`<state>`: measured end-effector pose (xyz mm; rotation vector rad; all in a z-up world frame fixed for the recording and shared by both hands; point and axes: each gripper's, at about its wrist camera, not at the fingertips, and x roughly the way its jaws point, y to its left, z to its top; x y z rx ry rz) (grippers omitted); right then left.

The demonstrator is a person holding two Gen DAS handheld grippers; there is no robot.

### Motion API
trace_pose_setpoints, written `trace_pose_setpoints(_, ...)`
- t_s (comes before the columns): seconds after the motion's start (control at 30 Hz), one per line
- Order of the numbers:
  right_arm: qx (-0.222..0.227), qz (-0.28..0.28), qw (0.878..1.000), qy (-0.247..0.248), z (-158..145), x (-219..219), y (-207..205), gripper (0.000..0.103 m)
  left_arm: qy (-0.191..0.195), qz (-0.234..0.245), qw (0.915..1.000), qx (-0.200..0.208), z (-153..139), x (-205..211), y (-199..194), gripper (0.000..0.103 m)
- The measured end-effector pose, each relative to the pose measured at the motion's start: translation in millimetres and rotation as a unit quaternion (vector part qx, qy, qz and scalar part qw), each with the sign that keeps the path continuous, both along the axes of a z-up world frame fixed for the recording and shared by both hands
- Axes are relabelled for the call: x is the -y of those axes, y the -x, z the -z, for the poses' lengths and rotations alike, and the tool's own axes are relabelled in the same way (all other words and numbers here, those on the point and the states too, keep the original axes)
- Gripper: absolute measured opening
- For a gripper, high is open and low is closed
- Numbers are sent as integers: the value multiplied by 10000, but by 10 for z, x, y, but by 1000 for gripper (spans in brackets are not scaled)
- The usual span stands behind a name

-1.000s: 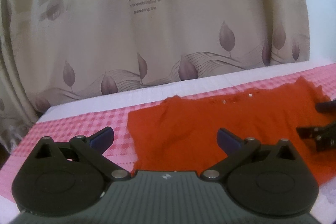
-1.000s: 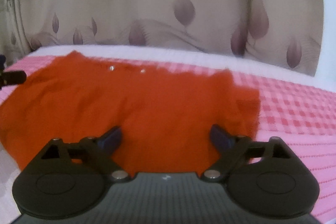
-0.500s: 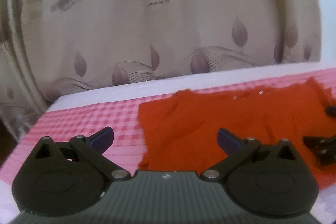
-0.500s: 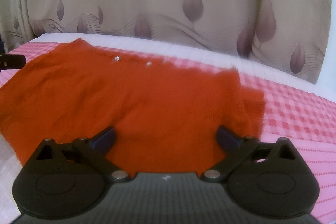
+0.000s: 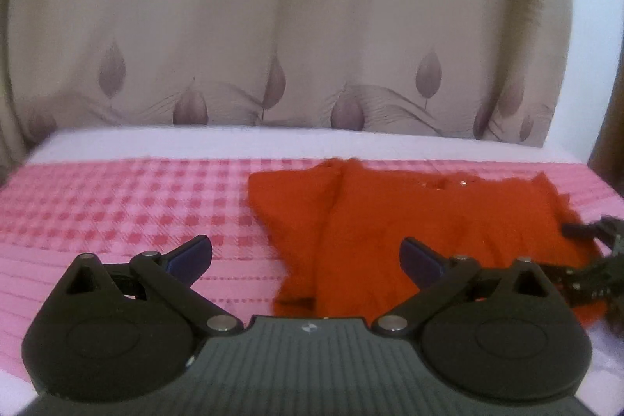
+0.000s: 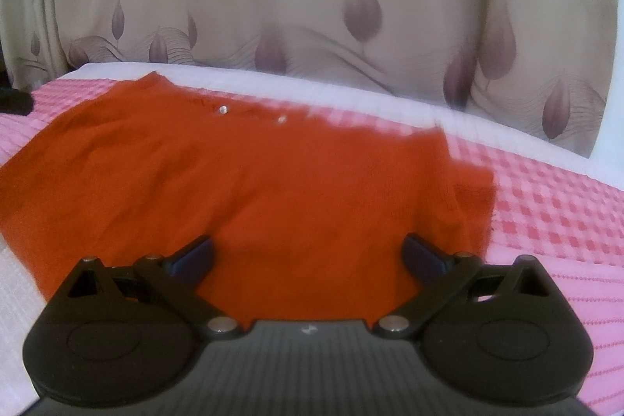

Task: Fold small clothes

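The left claw (image 5: 306, 258) is spread wide and grasps nothing; its dark blue fingertips (image 5: 191, 254) hang apart above the pink checked cloth (image 5: 117, 205), the right one over the near left part of the orange garment (image 5: 409, 221). Whether either tip touches the fabric cannot be told. The right claw (image 6: 308, 256) is likewise released, jaws far apart and empty, both tips poised over the garment's near hem. Seen from the left wrist, the right claw's black linkage (image 5: 592, 260) sits at the garment's right edge.

To the left of the garment, the checked cloth lies bare and open across a broad stretch; to its right, in the right wrist view, a similar bare stretch of checks (image 6: 546, 205) runs to the edge. Beyond the cloth runs a white band (image 5: 273, 143) of the surface, and behind that hangs a beige curtain (image 5: 312, 45) printed with purple leaves, closing off the far side.

The garment is a small orange knitted top, spread flat on the checked cloth with its neckline toward the curtain. Two small shiny studs (image 6: 222, 109) sit near the neckline. Its short sleeves flare outward at both sides, the left one (image 5: 288, 197) creased along a fold line, and the fabric is lightly rumpled.
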<state>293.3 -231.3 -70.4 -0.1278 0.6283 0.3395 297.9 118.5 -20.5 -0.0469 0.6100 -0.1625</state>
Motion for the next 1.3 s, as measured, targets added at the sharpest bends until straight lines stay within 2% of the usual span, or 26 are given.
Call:
trace_pose_setpoints(0.1,16,-26,10000,-45,1,3,16,103,503,179,9983,-249,75,-128,-218,92)
trace_pose_setpoints(0.17,8,-33,10000,-89,-1,17,13,103,567,150,9970,-498,156,-130,-378,87)
trace_pose_setpoints(0.2,11,-34,10000,-83,-2,16,15,103,646,98,9957,-662,216,-140,-467,76)
trace_pose_setpoints(0.23,18,-37,10000,-71,-2,14,16,103,744,85,9939,-813,274,-151,-539,70)
trace_pose_setpoints(0.27,31,-39,10000,-55,-3,10,20,103,813,97,9921,-955,338,-170,-601,70)
trace_pose_setpoints(0.37,57,-50,10000,-30,-6,-1,35,103,874,242,9921,-867,392,-192,-650,69)
trace_pose_setpoints(0.4,56,-53,10000,-32,-3,-1,36,103,798,328,9927,-845,392,-173,-649,65)
trace_pose_setpoints(0.43,55,-55,10000,-42,-4,1,38,103,727,458,9932,-790,403,-138,-676,46)
trace_pose_setpoints(0.53,50,-86,9999,-99,-6,15,41,103,583,622,9937,-723,430,-30,-721,26)
trace_pose_setpoints(0.6,72,-118,9997,-195,-16,43,50,103,441,588,9952,-639,410,47,-728,24)
trace_pose_setpoints(0.73,276,-153,9966,-755,-70,194,123,103,759,275,9943,-697,353,36,-722,20)
trace_pose_setpoints(0.87,343,57,9884,-1478,-85,408,146,103,748,110,9951,-629,167,134,-654,20)
trace_pose_setpoints(0.97,240,93,9828,-1826,-76,492,126,103,674,47,9959,-603,-58,311,-630,19)
trace_pose_setpoints(1.17,265,33,9785,-2045,-71,527,131,103,638,137,9955,-681,-446,850,-614,18)
trace_pose_setpoints(1.3,306,8,9754,-2183,-65,559,160,103,701,268,9936,-849,-569,1263,-647,18)
